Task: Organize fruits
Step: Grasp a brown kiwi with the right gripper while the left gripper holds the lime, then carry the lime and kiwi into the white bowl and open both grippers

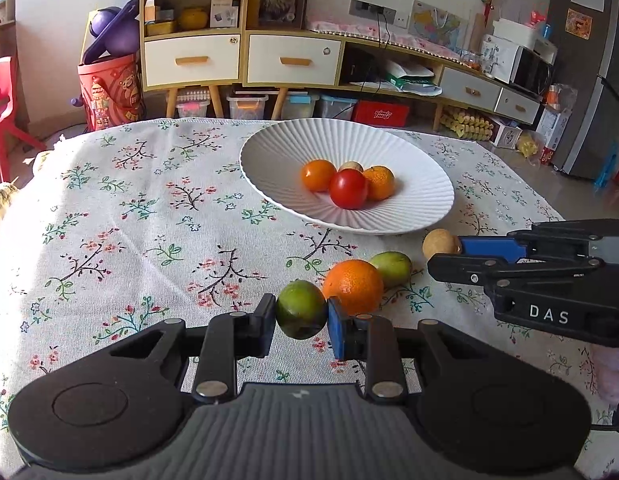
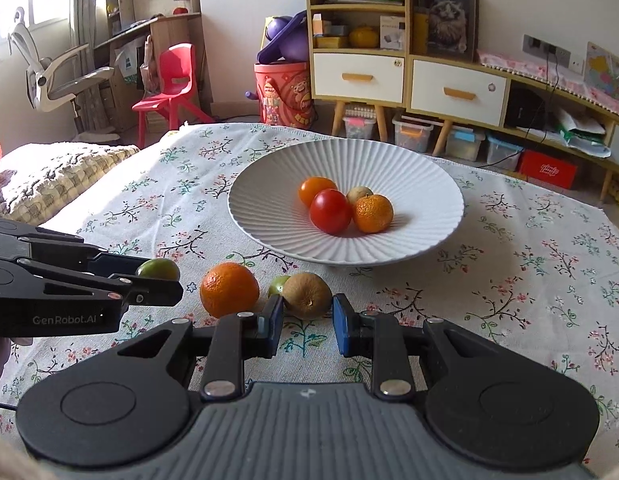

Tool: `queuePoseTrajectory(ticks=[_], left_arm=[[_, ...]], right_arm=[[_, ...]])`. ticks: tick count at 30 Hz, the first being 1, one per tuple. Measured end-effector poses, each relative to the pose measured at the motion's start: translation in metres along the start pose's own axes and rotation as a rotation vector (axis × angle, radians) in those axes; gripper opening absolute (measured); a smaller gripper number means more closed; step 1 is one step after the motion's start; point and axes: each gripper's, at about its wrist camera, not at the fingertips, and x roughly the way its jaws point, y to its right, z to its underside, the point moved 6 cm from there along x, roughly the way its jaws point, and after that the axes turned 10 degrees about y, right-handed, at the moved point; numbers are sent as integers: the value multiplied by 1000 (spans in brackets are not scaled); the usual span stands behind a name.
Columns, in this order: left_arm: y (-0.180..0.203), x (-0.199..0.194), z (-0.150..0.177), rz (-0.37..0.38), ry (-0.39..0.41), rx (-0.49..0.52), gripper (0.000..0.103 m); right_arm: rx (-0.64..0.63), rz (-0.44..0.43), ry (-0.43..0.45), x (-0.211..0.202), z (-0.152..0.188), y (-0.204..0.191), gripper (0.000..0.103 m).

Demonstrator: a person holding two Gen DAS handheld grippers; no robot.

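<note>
1. The left gripper [image 1: 301,322] squeezes a green fruit [image 1: 301,309] between its 2 fingers, on the near side of the table.
2. From the right wrist view, that same green fruit [image 2: 158,269] peeks out of the left gripper [image 2: 165,280] on the left.
3. The right gripper [image 2: 308,320] is spread apart. A brown fruit [image 2: 307,294] sits between its 2 fingers, close to the left one, with a gap at the right one. It is not squeezed.
4. From the left wrist view, the right gripper [image 1: 449,252] comes in from the right, and the brown fruit [image 1: 440,243] is at its tip.
5. A big orange [image 1: 353,287] lies on the flowery cloth [image 1: 149,220], just past the green fruit, between the 2 grippers.
6. A second green fruit [image 1: 391,268] lies right beside the big orange, on its far right side. In the right wrist view it [image 2: 278,285] is half hidden behind the left finger.
7. A white plate [image 1: 269,152] sits far back on the table. It holds a red tomato [image 1: 348,189], 2 small oranges [image 1: 318,175] [image 1: 379,182] and a small tan fruit [image 1: 351,166], all bunched up.
8. Behind the table stand a yellow shelf with white drawers [image 1: 191,60], a red bucket [image 1: 109,92] and a red chair [image 2: 171,84].
</note>
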Motion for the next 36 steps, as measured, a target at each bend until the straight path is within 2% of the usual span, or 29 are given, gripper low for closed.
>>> queuePoseTrajectory(ticks=[19,24,36], left_arm=[[12,23,-39,5,66,25,11],[17,37,-46,19,75,71,11],[16,68,-48,35,36,88,11]], right_arm=[[29,53,58,11,-28,24,24],[24,47,49,21,-32,27,24],[10,44,-3,38,-29,30,24]])
